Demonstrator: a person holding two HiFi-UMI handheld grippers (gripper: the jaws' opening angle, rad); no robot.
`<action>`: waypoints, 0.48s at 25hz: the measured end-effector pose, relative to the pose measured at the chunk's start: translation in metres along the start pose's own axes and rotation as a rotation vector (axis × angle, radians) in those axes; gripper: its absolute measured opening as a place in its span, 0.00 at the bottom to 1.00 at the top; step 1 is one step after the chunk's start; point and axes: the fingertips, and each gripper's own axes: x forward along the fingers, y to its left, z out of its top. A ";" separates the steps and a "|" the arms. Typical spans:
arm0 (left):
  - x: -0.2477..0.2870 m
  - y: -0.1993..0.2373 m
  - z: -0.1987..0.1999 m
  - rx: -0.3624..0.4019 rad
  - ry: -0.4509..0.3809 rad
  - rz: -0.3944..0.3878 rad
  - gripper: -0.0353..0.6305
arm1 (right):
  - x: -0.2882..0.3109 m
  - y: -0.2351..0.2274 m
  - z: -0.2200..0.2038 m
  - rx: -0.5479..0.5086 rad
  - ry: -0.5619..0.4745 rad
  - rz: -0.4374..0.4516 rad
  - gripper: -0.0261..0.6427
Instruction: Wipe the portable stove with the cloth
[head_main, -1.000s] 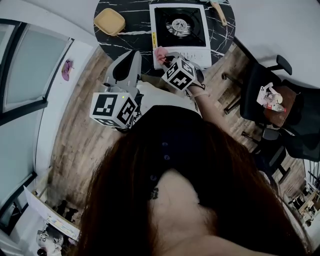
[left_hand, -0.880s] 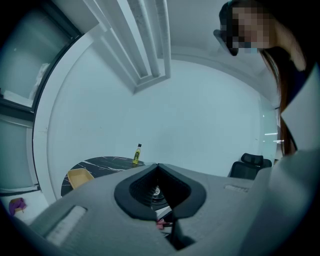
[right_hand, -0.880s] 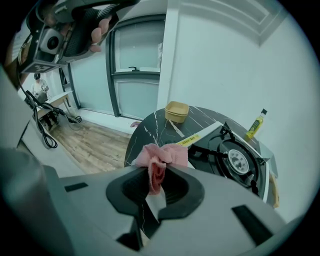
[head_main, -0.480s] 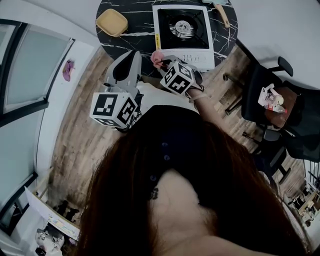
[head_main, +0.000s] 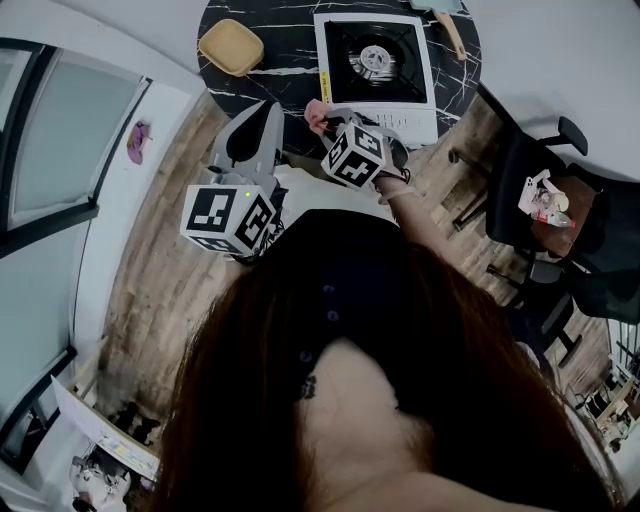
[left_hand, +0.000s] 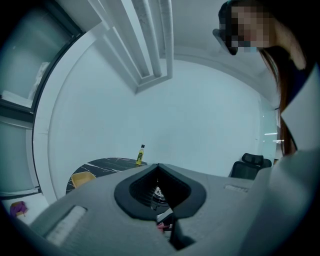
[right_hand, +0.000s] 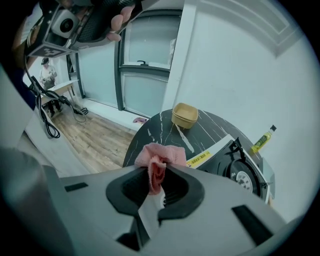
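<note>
The portable stove (head_main: 375, 60), white with a black top and a round burner, sits on the round black marble table (head_main: 280, 45). My right gripper (head_main: 325, 120) is shut on the pink cloth (head_main: 317, 110), at the table's near edge by the stove's front left corner. In the right gripper view the cloth (right_hand: 162, 152) bunches out between the jaws of the right gripper (right_hand: 156, 172), with the stove (right_hand: 240, 167) to the right. My left gripper (head_main: 266, 110) is held off the table to the left, jaws together with nothing in them. In the left gripper view its tips (left_hand: 158, 166) meet.
A yellow bowl (head_main: 230, 47) sits on the table left of the stove, and a wooden-handled tool (head_main: 452, 30) lies at the table's right. A yellow bottle (right_hand: 262, 140) stands behind the stove. A black office chair (head_main: 535, 165) is at the right on the wooden floor.
The right gripper and its cloth have slid off the stove's front left corner toward the table's near edge. The left gripper has stayed put.
</note>
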 end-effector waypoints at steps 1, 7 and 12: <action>0.000 0.003 0.001 0.000 -0.001 0.000 0.07 | 0.001 -0.002 0.001 -0.008 0.008 -0.008 0.11; 0.000 0.018 0.008 0.000 -0.001 -0.004 0.07 | 0.009 -0.011 0.008 -0.034 0.051 -0.046 0.11; 0.000 0.028 0.011 -0.003 0.001 -0.014 0.07 | 0.014 -0.017 0.012 -0.054 0.087 -0.076 0.11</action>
